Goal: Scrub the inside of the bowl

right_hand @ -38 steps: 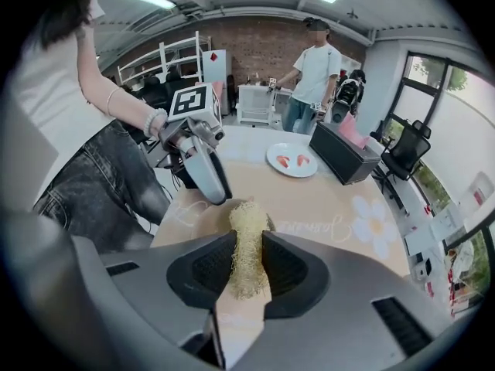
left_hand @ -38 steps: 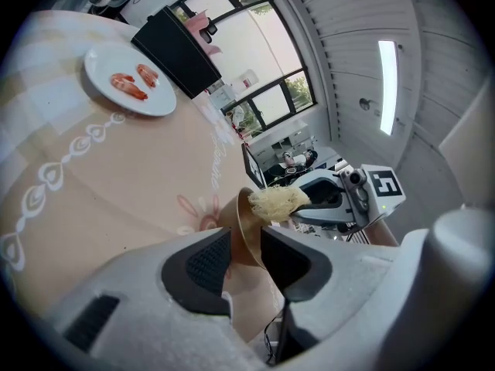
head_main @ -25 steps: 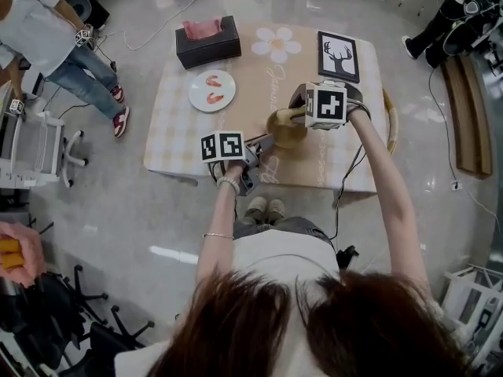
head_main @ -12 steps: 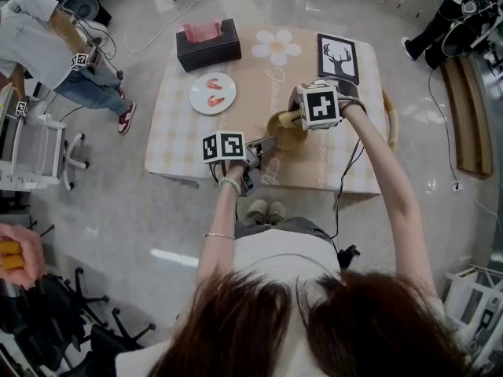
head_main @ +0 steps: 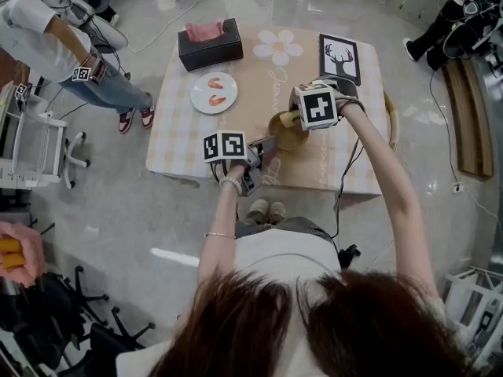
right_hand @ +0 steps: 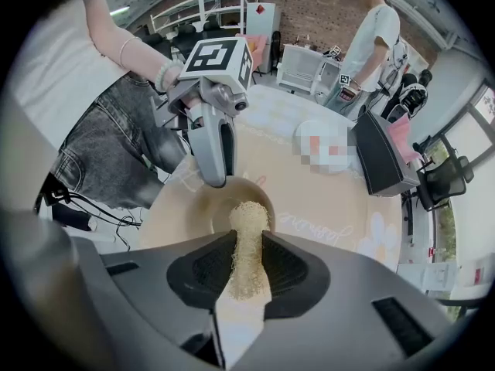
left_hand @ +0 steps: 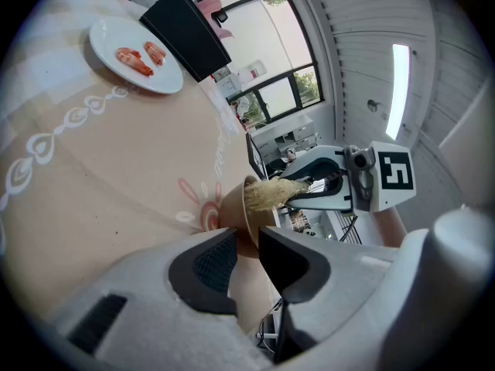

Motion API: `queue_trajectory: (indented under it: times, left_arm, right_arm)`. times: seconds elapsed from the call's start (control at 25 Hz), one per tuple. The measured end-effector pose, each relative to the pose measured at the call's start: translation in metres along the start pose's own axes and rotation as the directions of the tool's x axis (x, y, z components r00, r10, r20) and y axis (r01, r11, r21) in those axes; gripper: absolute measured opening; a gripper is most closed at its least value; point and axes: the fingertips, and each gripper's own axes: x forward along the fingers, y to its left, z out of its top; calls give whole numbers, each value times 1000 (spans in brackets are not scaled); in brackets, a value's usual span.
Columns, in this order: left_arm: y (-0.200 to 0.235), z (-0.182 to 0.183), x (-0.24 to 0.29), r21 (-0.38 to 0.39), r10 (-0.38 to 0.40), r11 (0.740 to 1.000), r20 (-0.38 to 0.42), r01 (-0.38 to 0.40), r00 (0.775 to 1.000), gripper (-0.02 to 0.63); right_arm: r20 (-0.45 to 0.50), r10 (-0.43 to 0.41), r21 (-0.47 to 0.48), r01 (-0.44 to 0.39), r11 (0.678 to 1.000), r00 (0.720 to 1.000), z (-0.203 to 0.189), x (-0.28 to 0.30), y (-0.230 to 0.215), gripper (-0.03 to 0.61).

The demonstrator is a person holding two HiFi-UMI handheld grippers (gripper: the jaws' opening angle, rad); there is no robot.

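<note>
Bowl [head_main: 284, 129] sits on the table [head_main: 330, 163] near my front edge, upright, tan. It looks like a light, stiff bowl with a smooth wall, so I judge it would skate or tip under scrubbing if not braced. The rim is the place to hold it, and that's where my left gripper [left_hand: 246, 246] is: its jaws have just been closing, with the near wall of the bowl between them, one pad outside and one inside, pinching the rim. My right gripper [right_hand: 247, 265] points steeply down over the bowl, jaws pressed onto a fibrous loofah scrubber [right_hand: 249, 222]. The grip is at the scrubber's upper part and the free end pokes down inside the bowl. Can't tell if the tip touches the bottom. The scrubber looks soft, springy and very light, so it'll bend against the wall. A hold lower down would give firmer pressure. A plate with shrimp [head_main: 213, 92] and a tissue box [head_main: 209, 43] stand well apart from the bowl.
</note>
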Motion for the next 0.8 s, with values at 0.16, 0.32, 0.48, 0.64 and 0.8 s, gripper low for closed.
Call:
queue_trajectory:
  times: [0.16, 0.32, 0.48, 0.64, 0.8]
  left_arm:
    - [-1, 0, -1, -2, -3, 1000, 0, 3, 1000, 97]
    - [-1, 0, -1, -7, -7, 1000, 1, 7, 1000, 97]
    - [-1, 0, -1, -6, -6, 1000, 0, 6, 1000, 97]
    - [0, 0, 0, -11, -9, 1000, 2, 9, 1000, 95]
    - [-1, 0, -1, -11, -11, 1000, 1, 11, 1000, 95]
  right_arm:
    - [-8, -3, 6, 3, 1000, 1000, -2, -1, 0, 94]
    - [-22, -8, 9, 9, 1000, 1000, -5, -3, 1, 94]
    - [-43, -6, 8, 6, 1000, 999, -9, -3, 6, 94]
    - [-63, 2, 12, -1, 1000, 998, -12, -2, 10, 94]
    - [-74, 6, 20, -4, 1000, 997, -13, -3, 14, 94]
